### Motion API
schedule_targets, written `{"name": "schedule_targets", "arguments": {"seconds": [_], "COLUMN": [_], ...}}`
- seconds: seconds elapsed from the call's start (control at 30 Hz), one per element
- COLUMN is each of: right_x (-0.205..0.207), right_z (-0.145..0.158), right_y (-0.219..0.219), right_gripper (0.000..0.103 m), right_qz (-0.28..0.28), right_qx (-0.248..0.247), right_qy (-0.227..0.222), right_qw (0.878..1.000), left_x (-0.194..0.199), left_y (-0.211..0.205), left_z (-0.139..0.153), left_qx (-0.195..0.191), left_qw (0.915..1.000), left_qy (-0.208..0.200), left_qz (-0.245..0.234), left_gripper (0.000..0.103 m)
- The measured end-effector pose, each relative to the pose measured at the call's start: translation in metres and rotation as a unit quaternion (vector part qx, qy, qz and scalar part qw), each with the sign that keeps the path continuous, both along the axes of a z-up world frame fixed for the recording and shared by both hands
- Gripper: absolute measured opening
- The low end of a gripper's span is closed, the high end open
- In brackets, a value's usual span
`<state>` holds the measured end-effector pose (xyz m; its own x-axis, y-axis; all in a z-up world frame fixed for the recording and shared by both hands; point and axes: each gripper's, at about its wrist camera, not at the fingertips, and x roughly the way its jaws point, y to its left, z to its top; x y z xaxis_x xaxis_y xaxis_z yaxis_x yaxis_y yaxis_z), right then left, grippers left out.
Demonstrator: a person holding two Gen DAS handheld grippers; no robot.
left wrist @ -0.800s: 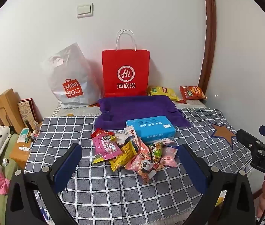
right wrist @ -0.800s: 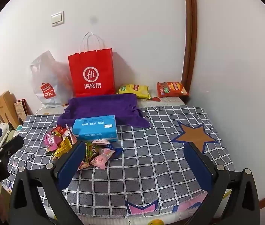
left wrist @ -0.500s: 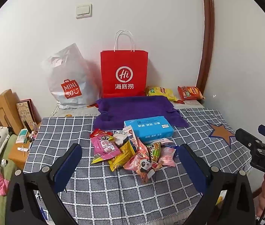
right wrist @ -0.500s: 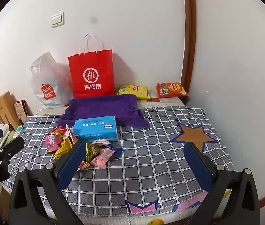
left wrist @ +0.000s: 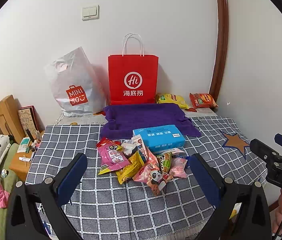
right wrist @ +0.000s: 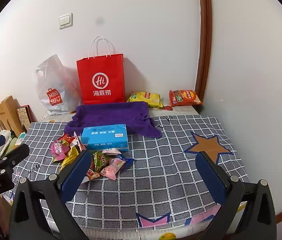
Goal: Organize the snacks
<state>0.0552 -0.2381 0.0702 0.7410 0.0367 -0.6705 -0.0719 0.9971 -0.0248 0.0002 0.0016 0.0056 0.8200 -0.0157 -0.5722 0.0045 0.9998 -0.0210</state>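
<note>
Both grippers tilt downward above the checked cloth (left wrist: 121, 206). Left gripper (left wrist: 138, 172) and right gripper (right wrist: 144, 172): jaws spread wide, empty. Snack packets (left wrist: 141, 162) lie heaped beside the blue tissue box (left wrist: 158, 138).

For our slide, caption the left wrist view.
Open left gripper hovers before a snack pile beside a blue tissue box on a checked tablecloth.

The red paper bag (left wrist: 133, 80) against the wall bears a white "Hi" in a ring above "海底捞". Left of the red bag, the grey plastic bag (left wrist: 75, 88) reads "MINISO". Far right of the red bag, the black gripper (left wrist: 280, 166) shows "DAS".
</note>
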Motion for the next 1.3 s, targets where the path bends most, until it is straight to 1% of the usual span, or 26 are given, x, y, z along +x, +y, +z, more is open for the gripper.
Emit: {"name": "schedule_targets", "arguments": {"seconds": [1.3], "right_x": [-0.0036], "right_z": [0.0017], "right_y": [0.0028], "right_gripper": [0.103], "right_qz": [0.004], "right_qx": [-0.001], "right_qy": [-0.003], "right_qw": [1.000], "left_x": [-0.0015], "left_y": [-0.0028], "left_z": [-0.0014], "left_qx": [0.004], "left_qw": [1.0000], "left_qy": [-0.003], "left_qz": [0.000], "left_gripper": [0.103]}}
